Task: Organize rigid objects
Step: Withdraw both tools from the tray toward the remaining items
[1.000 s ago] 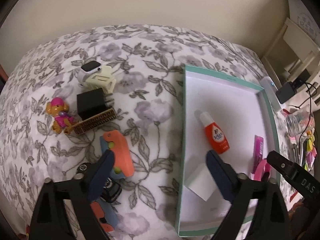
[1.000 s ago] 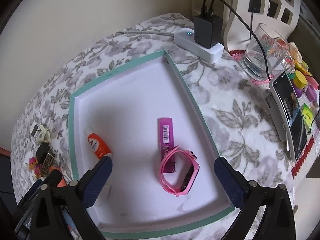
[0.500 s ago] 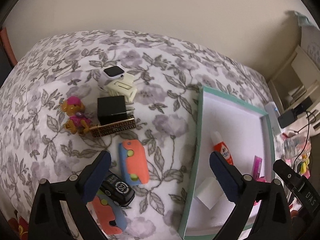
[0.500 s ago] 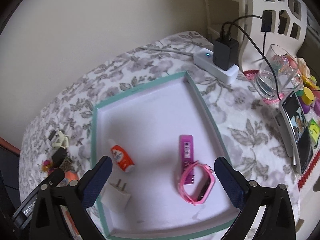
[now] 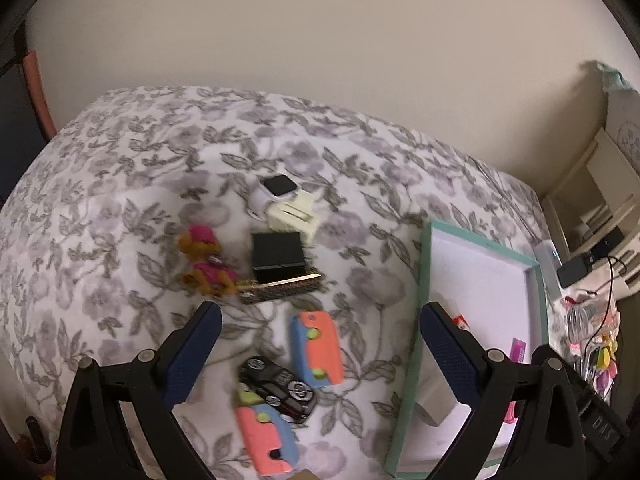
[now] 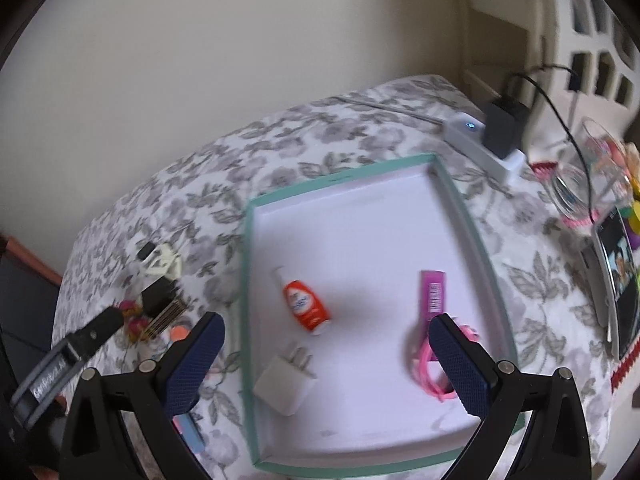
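1. Over the last second our left gripper (image 5: 316, 354) has drawn back and swung left. The green-rimmed tray (image 5: 422, 292) has slid from mid-frame to the right edge of the left wrist view, and the loose items now fill the centre. Its jaws stand wide apart, holding nothing.

2. Our right gripper (image 6: 326, 360) has also risen; the tray (image 6: 245, 264) looks smaller and further off than a second ago. Its jaws are spread and empty too.

3. We read this as one placement finished and the next pick starting. Already in the tray: a white plug (image 6: 285, 384), an orange glue bottle (image 6: 306, 308), a purple stick (image 6: 434, 298) and a pink watch (image 6: 432, 368).

4. Still out on the flowered cloth (image 5: 120, 184): a toy car (image 5: 280, 386) lying against two orange-and-blue cases (image 5: 318, 348), a black cube (image 5: 277, 255), a gold-edged comb (image 5: 282, 289), a toy pup (image 5: 204, 260), a cream clip (image 5: 292, 218) and a white watch (image 5: 276, 188).

5. The tray rim stands up at right of frame; anything carried over must clear it. Its upper half is bare. Left and top of the cloth are open.
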### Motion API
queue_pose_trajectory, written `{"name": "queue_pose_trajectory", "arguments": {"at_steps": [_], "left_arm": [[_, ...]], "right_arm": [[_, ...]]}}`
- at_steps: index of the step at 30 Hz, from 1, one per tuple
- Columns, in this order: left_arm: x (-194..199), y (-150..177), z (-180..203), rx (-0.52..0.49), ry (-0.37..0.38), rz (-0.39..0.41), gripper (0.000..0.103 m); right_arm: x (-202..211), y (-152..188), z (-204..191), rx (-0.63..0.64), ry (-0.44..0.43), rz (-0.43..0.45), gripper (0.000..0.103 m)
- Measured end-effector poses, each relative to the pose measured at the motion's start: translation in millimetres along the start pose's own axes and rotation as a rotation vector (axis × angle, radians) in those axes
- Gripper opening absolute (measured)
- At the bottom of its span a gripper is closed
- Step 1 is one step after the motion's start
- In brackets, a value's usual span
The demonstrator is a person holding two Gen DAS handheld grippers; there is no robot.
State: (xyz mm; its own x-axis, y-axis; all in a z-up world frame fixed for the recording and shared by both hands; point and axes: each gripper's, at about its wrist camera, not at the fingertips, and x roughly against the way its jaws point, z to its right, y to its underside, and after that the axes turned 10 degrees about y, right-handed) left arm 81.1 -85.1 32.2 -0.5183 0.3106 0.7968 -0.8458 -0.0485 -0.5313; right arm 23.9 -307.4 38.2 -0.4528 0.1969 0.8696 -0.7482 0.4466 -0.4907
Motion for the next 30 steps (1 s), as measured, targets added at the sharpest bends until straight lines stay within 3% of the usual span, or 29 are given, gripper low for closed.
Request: {"name": "queue_pose_trajectory", "arguments": {"at_steps": [14,18,26,30], "left_arm": [[41,-3,-109,0.195,-0.095,0.048,0.1],[30,5,-126,0.203,-0.15,-0.022,0.1],[-13,30,-128,0.223,-0.138,-0.258,0.1],[-24,38,-123,0.23,-0.117,-0.31,0.1]], "right_arm": [[-3,41,-98,0.232,-0.095,-0.065,0.103],[-9,56,-119,0.291,-0.088,-0.094,0.103],[-26,73,-136,0.368,-0.04,-0.146,0.103],[-34,74,-130,0.356,-0.026,-0.18,0.103]]}}
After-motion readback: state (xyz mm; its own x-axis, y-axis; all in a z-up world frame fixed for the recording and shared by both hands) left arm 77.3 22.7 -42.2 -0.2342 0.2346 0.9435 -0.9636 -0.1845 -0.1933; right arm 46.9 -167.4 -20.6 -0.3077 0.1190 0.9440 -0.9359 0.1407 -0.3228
